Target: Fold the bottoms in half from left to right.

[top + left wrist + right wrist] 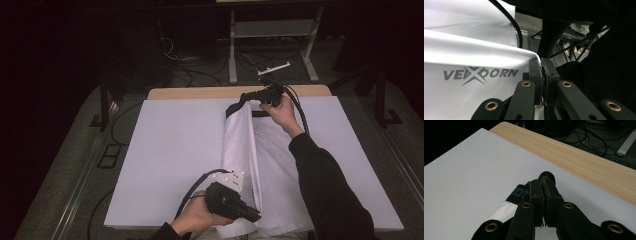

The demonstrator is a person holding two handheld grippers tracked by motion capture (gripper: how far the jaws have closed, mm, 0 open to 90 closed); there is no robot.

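A white garment (272, 165) with a black waistband (232, 107) lies on the white-covered table (175, 145), one side lifted into a long fold running from near edge to far edge. My left gripper (256, 218) is at the near end, shut on the white cloth. In the left gripper view its jaws (541, 65) pinch the fabric's edge beside a grey VEXOORN logo (481, 73). My right gripper (247, 96) is at the far end, shut on the black waistband (517, 192), with white cloth (501, 213) hanging below it.
A strip of bare wood (200, 93) shows along the table's far edge. Behind it stand a metal frame (272, 30) and loose cables (200, 70) on the floor. The person's dark sleeve (325, 185) crosses the garment's right side.
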